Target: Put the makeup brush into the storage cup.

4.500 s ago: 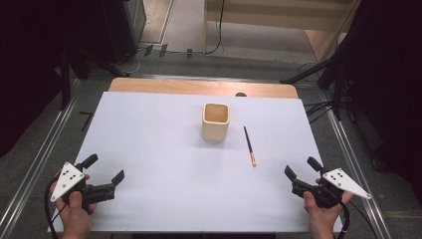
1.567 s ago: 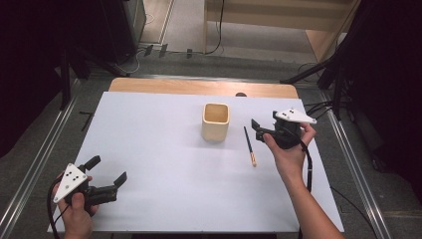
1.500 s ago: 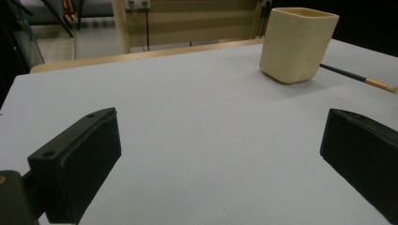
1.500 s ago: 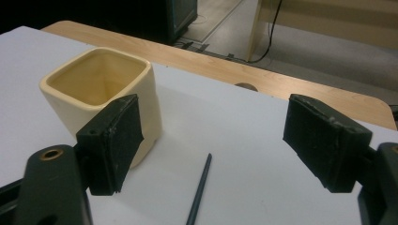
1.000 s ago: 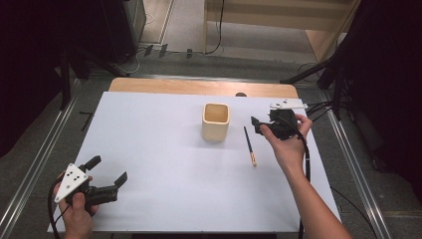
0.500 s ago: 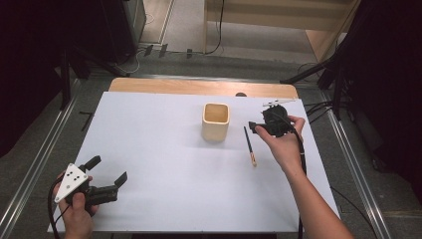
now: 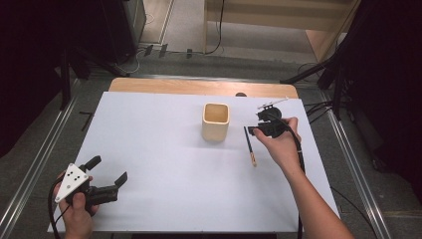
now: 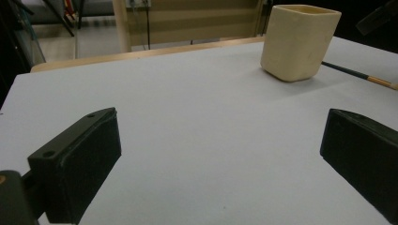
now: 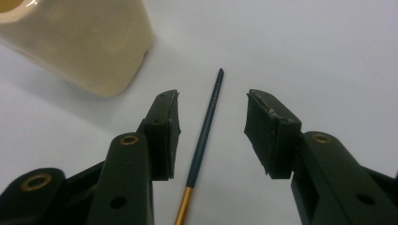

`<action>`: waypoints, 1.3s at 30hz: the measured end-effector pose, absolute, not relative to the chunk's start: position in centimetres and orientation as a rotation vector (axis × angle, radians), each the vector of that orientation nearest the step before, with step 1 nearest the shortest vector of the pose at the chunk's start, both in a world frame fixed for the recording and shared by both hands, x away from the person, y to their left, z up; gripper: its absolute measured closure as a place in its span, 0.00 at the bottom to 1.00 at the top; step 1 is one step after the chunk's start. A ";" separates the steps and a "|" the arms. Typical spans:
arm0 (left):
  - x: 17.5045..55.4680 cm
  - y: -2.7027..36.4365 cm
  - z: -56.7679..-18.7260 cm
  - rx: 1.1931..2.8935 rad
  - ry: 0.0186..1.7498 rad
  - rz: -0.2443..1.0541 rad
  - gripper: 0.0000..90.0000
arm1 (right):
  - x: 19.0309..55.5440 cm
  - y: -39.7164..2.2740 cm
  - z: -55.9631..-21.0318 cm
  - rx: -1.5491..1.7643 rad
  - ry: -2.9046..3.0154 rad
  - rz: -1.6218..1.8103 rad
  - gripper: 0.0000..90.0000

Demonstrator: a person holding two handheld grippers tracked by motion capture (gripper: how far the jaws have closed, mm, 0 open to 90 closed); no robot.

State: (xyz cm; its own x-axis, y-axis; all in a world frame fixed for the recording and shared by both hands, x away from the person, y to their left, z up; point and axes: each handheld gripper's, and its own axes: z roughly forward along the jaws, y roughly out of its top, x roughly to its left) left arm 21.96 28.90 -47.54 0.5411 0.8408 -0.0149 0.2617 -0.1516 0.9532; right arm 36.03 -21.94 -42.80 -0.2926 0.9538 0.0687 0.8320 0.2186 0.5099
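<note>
Beside the cream square cup (image 7: 216,121), on its right as the high view shows it, lies the dark pencil-like stick (image 7: 250,145) flat on the white table sheet (image 7: 164,134), its dark end pointing away from me and its gold-banded end toward me. My right gripper (image 7: 252,130) is lowered over the far, dark part of that stick. From the right gripper view, the stick (image 9: 205,123) runs up between my two jaws, with a clear strip of white sheet visible on either side of it; neither pad touches it. The jaws stand partly open and have just been closing, with the stick between them but not gripped. The cup (image 9: 75,40) sits just beyond my left-hand jaw in that view, close to the stick but apart from it. My left gripper (image 7: 108,175) rests near the front left corner of the sheet, well apart from the cup and stick. Its jaws stand wide open with nothing between them; the left gripper view shows bare sheet between the two black pads (image 8: 89,159), with the cup (image 8: 297,41) and the stick (image 8: 357,75) lying far ahead. I cannot tell whether the cup holds anything.
</note>
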 end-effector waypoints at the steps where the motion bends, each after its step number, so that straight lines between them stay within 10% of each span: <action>1: 22.0 28.9 -47.5 1.692 0.935 0.665 0.00 | 36.0 -21.9 -42.8 1.685 2.235 0.676 0.64; 39: 22.0 28.8 -47.6 1.698 0.926 0.661 0.00 | 37.9 -20.7 -47.0 1.953 2.439 0.299 0.78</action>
